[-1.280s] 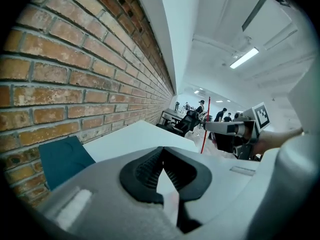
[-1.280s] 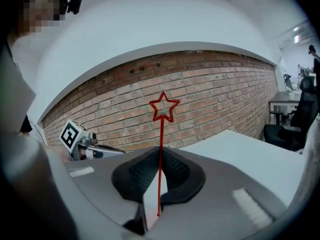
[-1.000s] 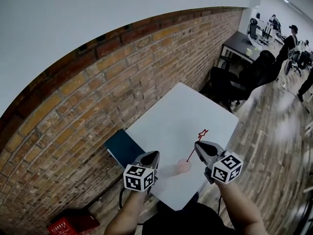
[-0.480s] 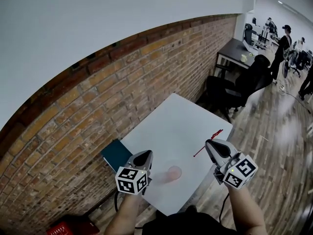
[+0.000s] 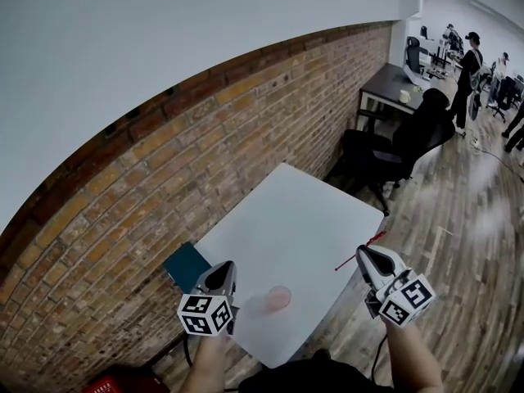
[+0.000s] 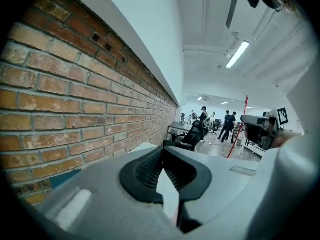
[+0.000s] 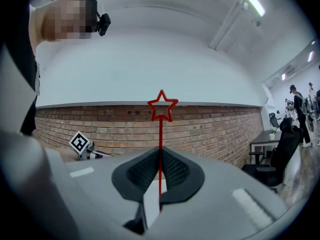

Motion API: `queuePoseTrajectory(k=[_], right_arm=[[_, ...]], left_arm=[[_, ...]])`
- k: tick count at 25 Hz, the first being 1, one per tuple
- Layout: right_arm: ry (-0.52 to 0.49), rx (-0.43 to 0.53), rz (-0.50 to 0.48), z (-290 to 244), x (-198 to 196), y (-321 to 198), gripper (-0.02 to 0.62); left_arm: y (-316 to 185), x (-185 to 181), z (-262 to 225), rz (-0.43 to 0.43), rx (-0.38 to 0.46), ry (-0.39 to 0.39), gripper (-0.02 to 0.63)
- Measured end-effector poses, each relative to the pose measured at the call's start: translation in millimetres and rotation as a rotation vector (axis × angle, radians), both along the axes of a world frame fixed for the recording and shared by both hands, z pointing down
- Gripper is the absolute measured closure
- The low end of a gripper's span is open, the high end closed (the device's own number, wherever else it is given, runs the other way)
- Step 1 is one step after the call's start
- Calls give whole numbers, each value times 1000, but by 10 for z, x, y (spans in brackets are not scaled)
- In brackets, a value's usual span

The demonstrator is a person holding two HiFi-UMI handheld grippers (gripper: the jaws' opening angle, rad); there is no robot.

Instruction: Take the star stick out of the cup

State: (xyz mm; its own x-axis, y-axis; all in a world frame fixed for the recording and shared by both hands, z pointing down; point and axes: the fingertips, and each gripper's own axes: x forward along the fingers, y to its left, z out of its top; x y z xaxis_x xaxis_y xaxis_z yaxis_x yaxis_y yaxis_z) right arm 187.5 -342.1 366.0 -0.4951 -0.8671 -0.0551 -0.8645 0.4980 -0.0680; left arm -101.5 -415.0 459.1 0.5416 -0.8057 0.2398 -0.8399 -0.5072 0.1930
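Note:
The red star stick [image 5: 361, 251] hangs clear of the cup, out by the white table's [image 5: 295, 211] right edge, with my right gripper [image 5: 361, 255] shut on its thin shaft. In the right gripper view the shaft [image 7: 160, 154] runs up between the closed jaws to the outlined star [image 7: 162, 105]. The small pink cup [image 5: 278, 298] stands upright near the table's front edge. My left gripper [image 5: 224, 269] is just left of the cup, not touching it. Its jaws [image 6: 162, 150] meet at the tips with nothing between them. The left gripper view shows the stick [image 6: 239, 129] off to the right.
A brick wall [image 5: 164, 162] runs along the table's left side. A teal object [image 5: 185, 264] sits between wall and table. Black office chairs [image 5: 393, 150] and a dark desk [image 5: 391, 79] stand beyond the table. People stand far right. A red box [image 5: 115, 383] lies at lower left.
My right gripper has carried the star stick up out of the pink cup and off to the right, past the table's edge. The left gripper has drawn back a little from the cup.

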Motion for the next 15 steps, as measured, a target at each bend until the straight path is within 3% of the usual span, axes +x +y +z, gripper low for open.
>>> queuePoseTrajectory(k=[6,11,15], right_arm=[[-3,-34,40,237,267,-3,591],[5,-31,28,256,258,-28,591],[3,-30,9,270,206,-40,591]], left_arm=[[-13,196,24,3,5,-16,600],[-8,395,34,8,-9,49,600],[0,460,11,11,-5,57,600]])
